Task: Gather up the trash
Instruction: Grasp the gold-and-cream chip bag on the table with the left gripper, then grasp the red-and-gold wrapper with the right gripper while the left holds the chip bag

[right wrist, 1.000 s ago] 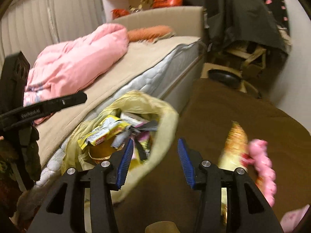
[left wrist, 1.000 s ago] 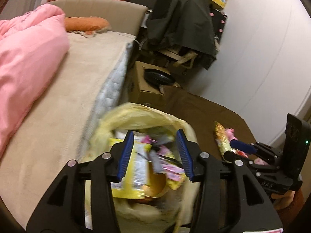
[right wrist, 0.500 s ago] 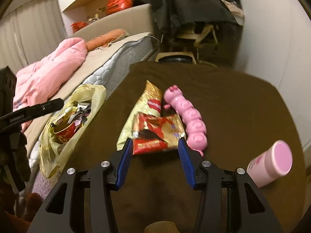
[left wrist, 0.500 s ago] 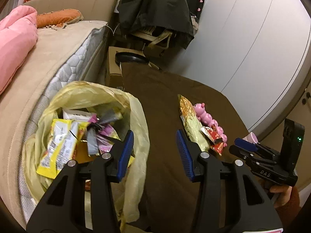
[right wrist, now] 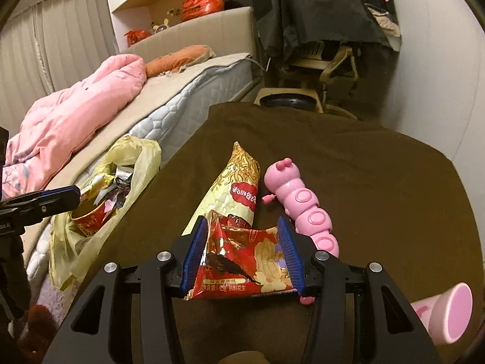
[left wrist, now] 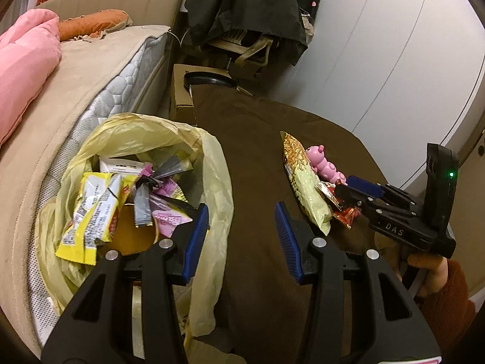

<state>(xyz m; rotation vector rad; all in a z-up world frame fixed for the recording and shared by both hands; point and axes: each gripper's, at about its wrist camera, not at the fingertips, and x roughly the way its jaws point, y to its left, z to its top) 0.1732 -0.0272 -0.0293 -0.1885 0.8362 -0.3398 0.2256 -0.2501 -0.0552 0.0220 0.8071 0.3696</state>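
A red snack wrapper [right wrist: 242, 267] lies on the brown cloth-covered table [right wrist: 379, 166]. My right gripper [right wrist: 241, 224] is open and straddles it, one blue pad at each side edge. A long yellow snack bag [right wrist: 236, 188] lies just beyond it, touching it. In the left wrist view the right gripper [left wrist: 357, 185] sits low over the red wrapper [left wrist: 342, 212]. My left gripper [left wrist: 241, 212] is open and empty, its left finger over the rim of the yellow trash bag [left wrist: 218, 182], which holds several wrappers.
A pink caterpillar toy [right wrist: 306, 209] lies right of the wrappers, and a pink bottle [right wrist: 448, 312] lies on its side at the near right. The bed [left wrist: 91, 91] runs along the left behind the bag. A cardboard box [left wrist: 182, 91] and a coat-draped chair [left wrist: 242, 15] stand beyond the table.
Both grippers swung right from over the trash bag toward the table. The right gripper came down around the red wrapper. Neither gripper's opening changed.
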